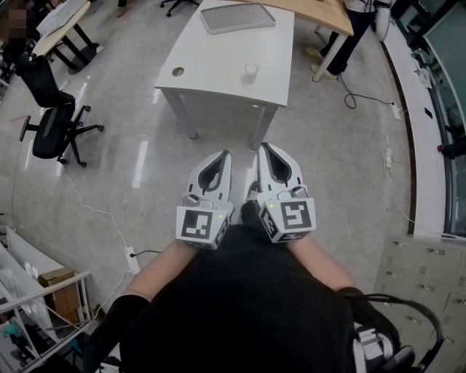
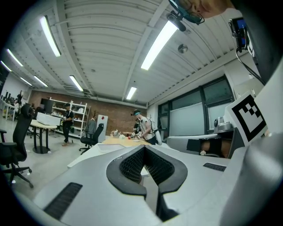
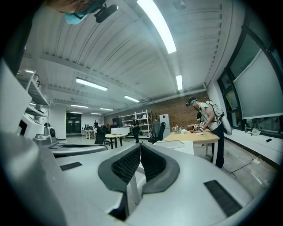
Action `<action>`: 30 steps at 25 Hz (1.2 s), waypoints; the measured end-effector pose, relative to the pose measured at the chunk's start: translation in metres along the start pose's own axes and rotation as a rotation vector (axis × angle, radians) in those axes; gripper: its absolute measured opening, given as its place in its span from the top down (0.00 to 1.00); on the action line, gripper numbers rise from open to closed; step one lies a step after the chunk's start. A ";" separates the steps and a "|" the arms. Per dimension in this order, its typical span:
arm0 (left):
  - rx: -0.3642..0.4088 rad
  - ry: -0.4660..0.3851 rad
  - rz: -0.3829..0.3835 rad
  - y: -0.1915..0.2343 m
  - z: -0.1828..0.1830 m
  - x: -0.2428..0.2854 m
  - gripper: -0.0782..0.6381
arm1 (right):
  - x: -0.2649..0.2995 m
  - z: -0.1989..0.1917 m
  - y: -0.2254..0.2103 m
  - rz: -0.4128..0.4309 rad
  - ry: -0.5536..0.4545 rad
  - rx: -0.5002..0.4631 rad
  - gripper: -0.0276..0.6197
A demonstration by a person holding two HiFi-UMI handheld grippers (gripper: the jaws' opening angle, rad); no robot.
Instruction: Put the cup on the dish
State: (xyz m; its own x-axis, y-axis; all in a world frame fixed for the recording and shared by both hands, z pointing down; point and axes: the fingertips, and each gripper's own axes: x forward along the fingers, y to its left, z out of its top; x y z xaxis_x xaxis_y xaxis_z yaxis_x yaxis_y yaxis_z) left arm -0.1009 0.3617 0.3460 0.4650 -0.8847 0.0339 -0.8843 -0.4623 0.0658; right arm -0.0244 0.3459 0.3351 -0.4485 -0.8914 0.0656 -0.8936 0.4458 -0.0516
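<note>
The person is standing well back from the table, holding both grippers level, side by side and close to the body. The left gripper is showing its jaws pressed together with nothing between them. In its own view the ribbed pads are meeting at the tip. The right gripper is likewise closed and empty.

The cup is standing upright on the table, near the front edge and a little right of middle, well apart from both grippers. The dish — a grey, rectangular, tray-like one — is lying at the far end of the same table, apart from the cup, with bare tabletop between them. A round hole is showing in the tabletop to the cup's left.

Nothing of the task is looking done yet, and the cup is sitting untouched.

The cup is looking small and pale, probably light and thin-walled, though its material cannot be made out from here, nor whether anything is inside. A cup like that is likely to tip at a nudge and may buckle under a hard squeeze. The sensible hold is across the side wall, around mid-height — pads on opposite sides, jaws first spread wider than the cup, then closed gently. The right gripper is lining up more nearly with it. Carrying it upright and setting it down flat on the dish should be keeping it steady.
</note>
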 end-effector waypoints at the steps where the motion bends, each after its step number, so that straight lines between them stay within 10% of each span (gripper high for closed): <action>1: -0.001 0.004 0.001 0.000 0.000 0.007 0.90 | 0.004 0.001 -0.006 -0.002 0.000 0.000 0.94; 30: 0.013 0.051 0.014 0.013 0.001 0.221 0.89 | 0.146 0.007 -0.160 0.065 0.039 0.027 0.94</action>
State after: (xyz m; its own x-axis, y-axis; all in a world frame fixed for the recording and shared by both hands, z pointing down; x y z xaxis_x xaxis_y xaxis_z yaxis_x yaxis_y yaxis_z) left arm -0.0101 0.1602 0.3535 0.4540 -0.8869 0.0850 -0.8910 -0.4510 0.0522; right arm 0.0534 0.1441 0.3459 -0.5063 -0.8566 0.0994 -0.8621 0.4998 -0.0838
